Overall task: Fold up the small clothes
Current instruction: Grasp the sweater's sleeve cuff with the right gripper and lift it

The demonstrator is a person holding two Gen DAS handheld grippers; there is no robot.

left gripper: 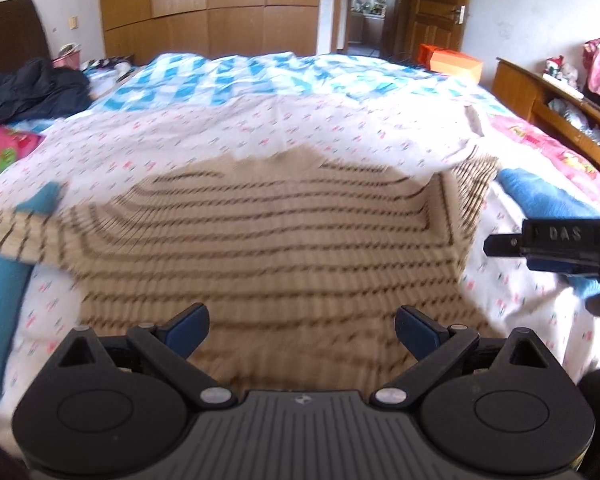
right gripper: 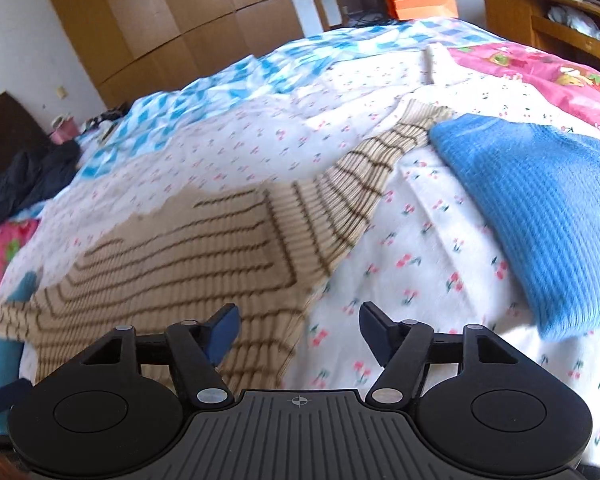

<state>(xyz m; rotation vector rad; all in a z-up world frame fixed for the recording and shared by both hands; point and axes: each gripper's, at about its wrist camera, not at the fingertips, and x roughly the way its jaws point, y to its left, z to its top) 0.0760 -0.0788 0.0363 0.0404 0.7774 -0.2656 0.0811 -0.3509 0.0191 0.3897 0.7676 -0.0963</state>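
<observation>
A beige ribbed sweater with dark brown stripes [left gripper: 268, 240] lies spread flat on the bed, sleeves out to both sides. It also shows in the right wrist view [right gripper: 204, 256], with its right sleeve [right gripper: 384, 152] reaching up toward a blue knit garment [right gripper: 540, 208]. My left gripper [left gripper: 302, 332] is open and empty, just above the sweater's near hem. My right gripper [right gripper: 298, 332] is open and empty over the sweater's lower right edge and the sheet. The right gripper's body shows at the right edge of the left wrist view [left gripper: 556, 244].
The bed has a white floral sheet [left gripper: 180, 140], a blue-white checked quilt [left gripper: 240, 80] farther back and pink bedding [right gripper: 540, 68] at the right. Blue garments lie at the left [left gripper: 0, 312] and right [left gripper: 540, 196]. A dark jacket [left gripper: 28, 88], wardrobe and wooden shelf surround.
</observation>
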